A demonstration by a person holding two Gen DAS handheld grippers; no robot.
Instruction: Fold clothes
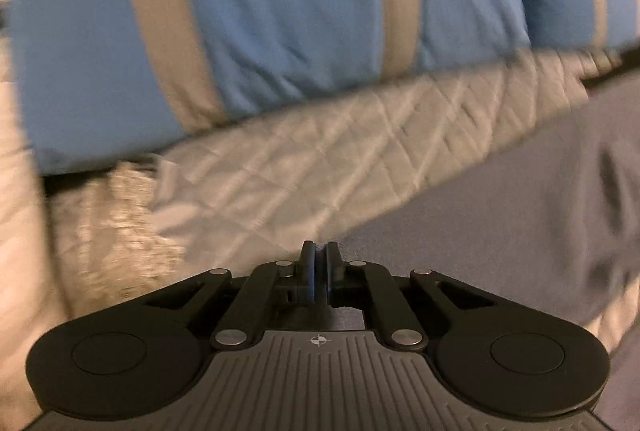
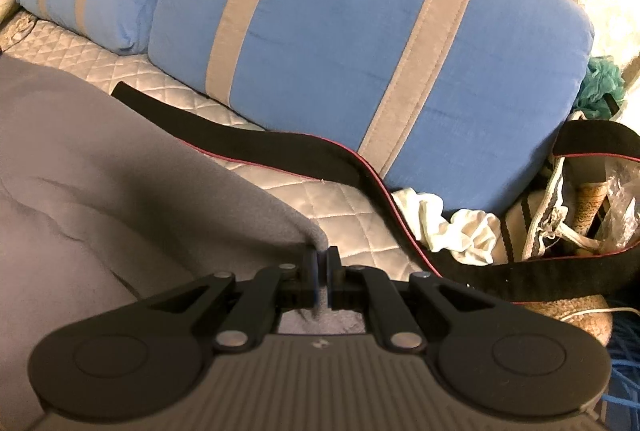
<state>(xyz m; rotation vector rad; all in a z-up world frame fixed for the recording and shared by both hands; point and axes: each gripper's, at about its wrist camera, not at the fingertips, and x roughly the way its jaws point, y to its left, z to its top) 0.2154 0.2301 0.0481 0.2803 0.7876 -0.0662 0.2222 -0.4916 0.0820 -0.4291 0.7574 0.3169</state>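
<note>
A grey garment lies spread on a quilted beige cover. In the blurred left wrist view my left gripper has its jaws pressed together right at the garment's near edge, with grey cloth showing under the fingers. In the right wrist view the same grey garment fills the left side. One of its corners rises into my right gripper, which is shut on it just above the quilted cover.
Blue cushions with beige stripes line the back, also ahead of the left gripper. A black strap with a red edge crosses the cover. A crumpled white cloth, a bag and blue cable crowd the right.
</note>
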